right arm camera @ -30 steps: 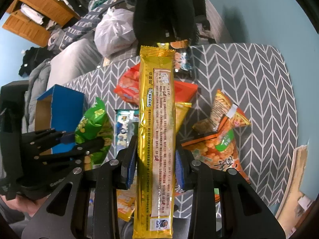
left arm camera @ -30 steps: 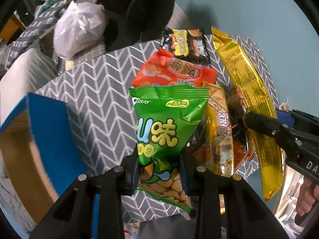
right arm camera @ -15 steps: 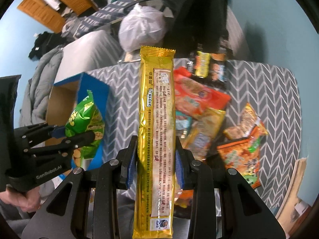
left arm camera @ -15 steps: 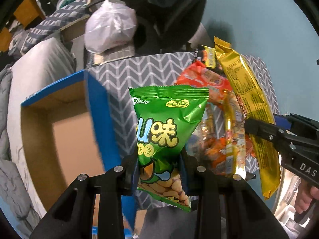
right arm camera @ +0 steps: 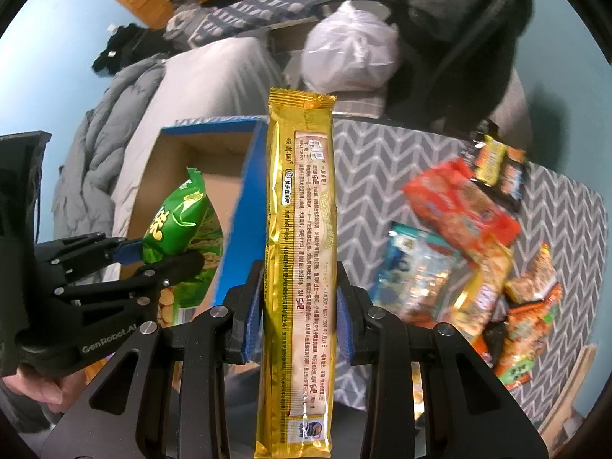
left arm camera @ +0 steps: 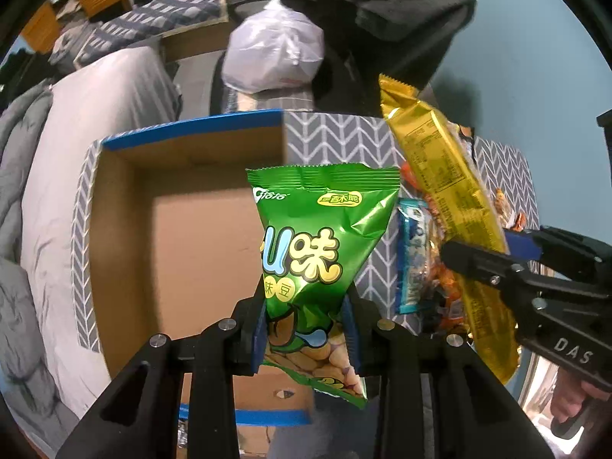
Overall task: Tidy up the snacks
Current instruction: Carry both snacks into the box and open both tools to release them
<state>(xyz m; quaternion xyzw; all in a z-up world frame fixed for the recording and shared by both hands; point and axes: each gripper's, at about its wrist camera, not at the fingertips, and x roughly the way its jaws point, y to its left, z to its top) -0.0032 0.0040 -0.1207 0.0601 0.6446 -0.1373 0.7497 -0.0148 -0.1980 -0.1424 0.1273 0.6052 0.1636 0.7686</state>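
The green bag (left arm camera: 321, 252) was clamped near its lower end between the closed-in fingers of the left gripper (left arm camera: 308, 329), at the lower centre of the left wrist frame; it was held upright over the right edge of the box (left arm camera: 183, 153), whose bare cardboard floor filled the centre left; in the right wrist frame the same bag (right arm camera: 183, 225) and left gripper (right arm camera: 153, 264) were seen at the middle left, in front of the box (right arm camera: 214, 134). The gold pack (right arm camera: 300, 267) was pinched at about mid-length by the right gripper (right arm camera: 300, 313), its pads pressed to both sides, and it stood upright down the centre of that frame; in the left wrist frame it (left arm camera: 440, 187) was seen tilted at the right, held by the right gripper (left arm camera: 497, 248). The other snacks (right arm camera: 463, 222) were left scattered on the chevron cloth (right arm camera: 367, 176) at the right; a white plastic bag (right arm camera: 352, 57) was seen at the upper centre.
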